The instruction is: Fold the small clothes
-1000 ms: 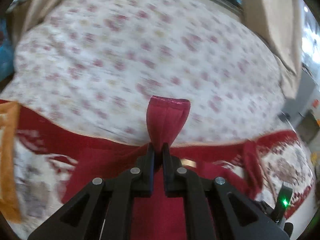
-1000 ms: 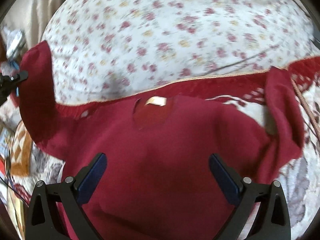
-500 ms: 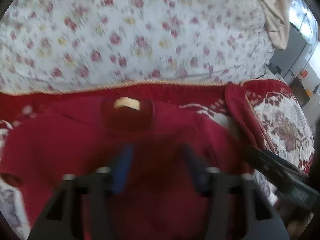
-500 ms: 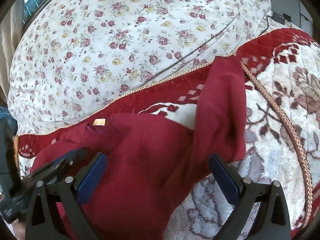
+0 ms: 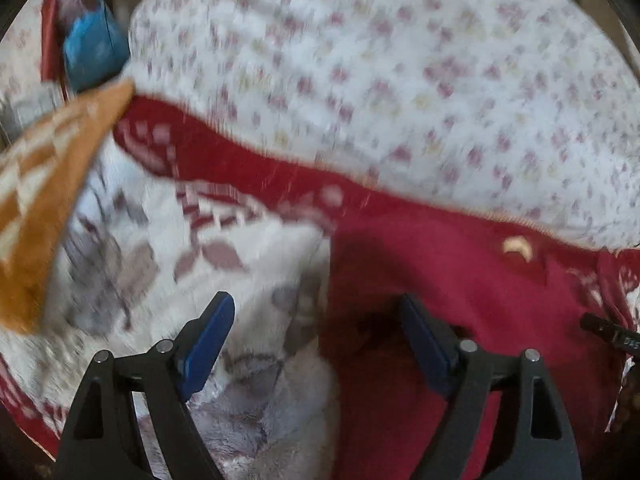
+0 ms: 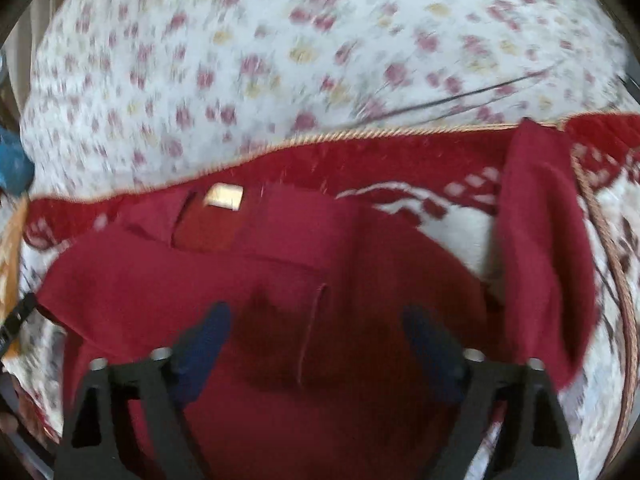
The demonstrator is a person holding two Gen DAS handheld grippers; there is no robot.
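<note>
A small dark red sweater (image 6: 320,288) lies on a red and white patterned blanket (image 6: 452,224), collar and tan label (image 6: 223,197) facing away. Its left sleeve (image 6: 192,280) is folded across the chest; the right sleeve (image 6: 540,248) lies out to the right. My right gripper (image 6: 316,336) is open and empty above the sweater's body. In the left wrist view my left gripper (image 5: 316,332) is open and empty, straddling the sweater's left edge (image 5: 440,280), with the blanket (image 5: 200,264) under its left finger. Both views are blurred.
A floral quilt (image 6: 280,60) covers the bed behind the blanket. An orange patterned cloth (image 5: 44,184) and a blue object (image 5: 90,46) sit at the left. The blanket's gold cord edge (image 6: 624,280) runs along the right.
My left gripper has let go of the left sleeve, which now lies folded over the chest, and swung left with open jaws. My right gripper has shifted back over the sweater's body.
</note>
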